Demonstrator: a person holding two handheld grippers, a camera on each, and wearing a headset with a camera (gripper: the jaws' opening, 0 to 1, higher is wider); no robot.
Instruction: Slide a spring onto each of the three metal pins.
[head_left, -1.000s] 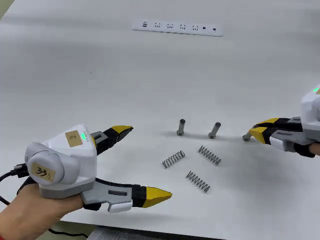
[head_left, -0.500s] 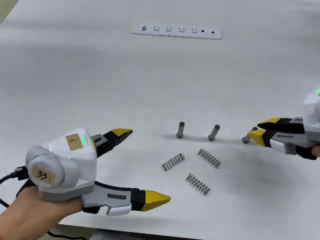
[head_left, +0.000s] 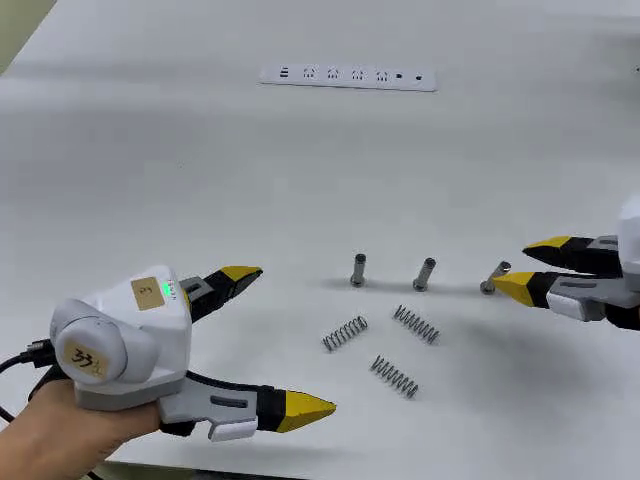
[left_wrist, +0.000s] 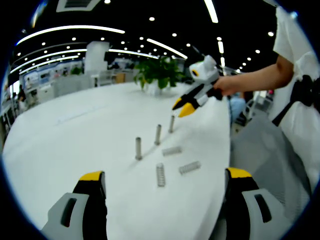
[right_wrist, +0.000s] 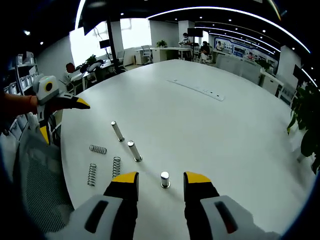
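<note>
**Metal pins, three.** Standing in a row on the white surface (head_left: 150, 160). Reference: middle pin (head_left: 425, 274). Left pin (head_left: 358, 270) and end pin (head_left: 494, 277) flank it. All bare.

**Springs, three.** Lying loose just in front of the middle pin: left spring (head_left: 345, 333), centre spring (head_left: 416, 324), near spring (head_left: 394, 376).

**Right hand-held gripper (head_left: 520, 268).** Right of the middle pin, jaws apart and empty, tips bracketing the end pin.

**Left hand-held gripper (head_left: 285, 340).** Well left of the middle pin, jaws wide apart, empty.

**Handling, as judged.** Clamp the end pin low on its shaft, leaving its top free. Take a spring by one end and keep its bore in line with the pin.
</note>
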